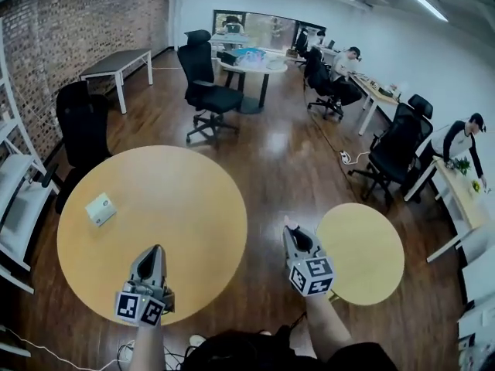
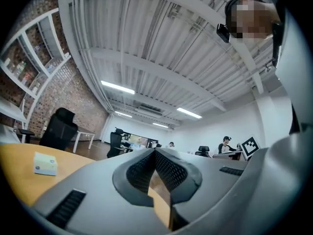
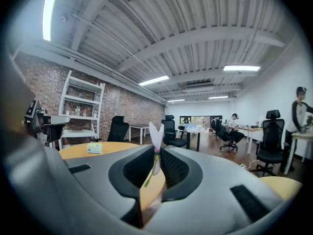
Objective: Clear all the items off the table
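A small white box [image 1: 100, 209] lies on the left part of the large round wooden table [image 1: 178, 199]; it also shows as the box [image 2: 45, 164] and the box [image 3: 94, 148] in the two gripper views. My left gripper [image 1: 158, 249] hovers over the table's near edge, shut with nothing in it [image 2: 155, 153]. My right gripper [image 1: 288, 226] is held over the floor between the two tables. It is shut on a small pale pink flower [image 3: 156, 131] with a green stem, whose petals stick up above the jaws.
A smaller round table [image 1: 363, 246] stands at the right. A black office chair [image 1: 83, 130] and white shelves [image 1: 15, 199] flank the big table's left side. Another chair [image 1: 207, 91] stands beyond it. People sit at desks far right; a power strip [image 1: 346, 158] lies on the floor.
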Demonstrator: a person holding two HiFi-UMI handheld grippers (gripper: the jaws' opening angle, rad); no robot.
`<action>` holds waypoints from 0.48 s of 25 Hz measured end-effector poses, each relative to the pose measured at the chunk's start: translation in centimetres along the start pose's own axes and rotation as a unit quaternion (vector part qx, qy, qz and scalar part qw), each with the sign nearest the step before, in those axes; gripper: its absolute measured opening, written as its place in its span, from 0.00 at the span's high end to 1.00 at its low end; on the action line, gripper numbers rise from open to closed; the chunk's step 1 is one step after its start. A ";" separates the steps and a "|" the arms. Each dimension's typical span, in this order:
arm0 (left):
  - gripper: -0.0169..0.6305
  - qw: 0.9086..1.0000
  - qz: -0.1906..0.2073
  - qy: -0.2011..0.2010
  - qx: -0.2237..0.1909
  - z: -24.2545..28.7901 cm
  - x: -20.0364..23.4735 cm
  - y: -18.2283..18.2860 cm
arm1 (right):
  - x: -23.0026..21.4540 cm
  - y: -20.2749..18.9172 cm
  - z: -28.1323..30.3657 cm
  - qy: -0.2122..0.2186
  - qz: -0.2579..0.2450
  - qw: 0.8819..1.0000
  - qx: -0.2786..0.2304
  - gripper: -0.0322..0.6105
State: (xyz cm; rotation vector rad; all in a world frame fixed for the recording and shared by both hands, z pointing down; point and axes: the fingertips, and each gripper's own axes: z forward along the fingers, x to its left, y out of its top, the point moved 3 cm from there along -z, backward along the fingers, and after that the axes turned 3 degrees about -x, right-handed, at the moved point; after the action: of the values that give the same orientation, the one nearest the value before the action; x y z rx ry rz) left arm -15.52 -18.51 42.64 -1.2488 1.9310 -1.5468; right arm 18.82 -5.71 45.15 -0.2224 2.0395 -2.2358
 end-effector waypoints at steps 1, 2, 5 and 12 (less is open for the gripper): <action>0.99 1.000 0.000 -0.015 0.007 1.4 -1.7 -0.9 | -2.1 -0.2 -1.2 -0.014 0.002 1.000 0.000 0.89; 0.99 0.999 0.000 -0.031 0.013 2.8 -3.5 -1.9 | -4.0 -0.4 -2.5 -0.028 0.004 1.000 -0.002 0.89; 0.99 0.996 -0.015 -0.080 0.022 6.9 -8.9 -4.8 | -9.9 -1.3 -6.9 -0.076 0.003 0.997 -0.008 0.89; 0.99 0.978 -0.014 -0.198 0.062 14.2 -23.3 -12.0 | -22.7 -4.3 -18.6 -0.211 0.031 0.977 0.014 0.89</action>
State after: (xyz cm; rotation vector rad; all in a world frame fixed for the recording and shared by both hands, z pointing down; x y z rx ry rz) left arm 12.40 -8.08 43.44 -1.4095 1.5478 -1.2873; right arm 37.86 16.96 46.96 -0.5691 1.7613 -1.9701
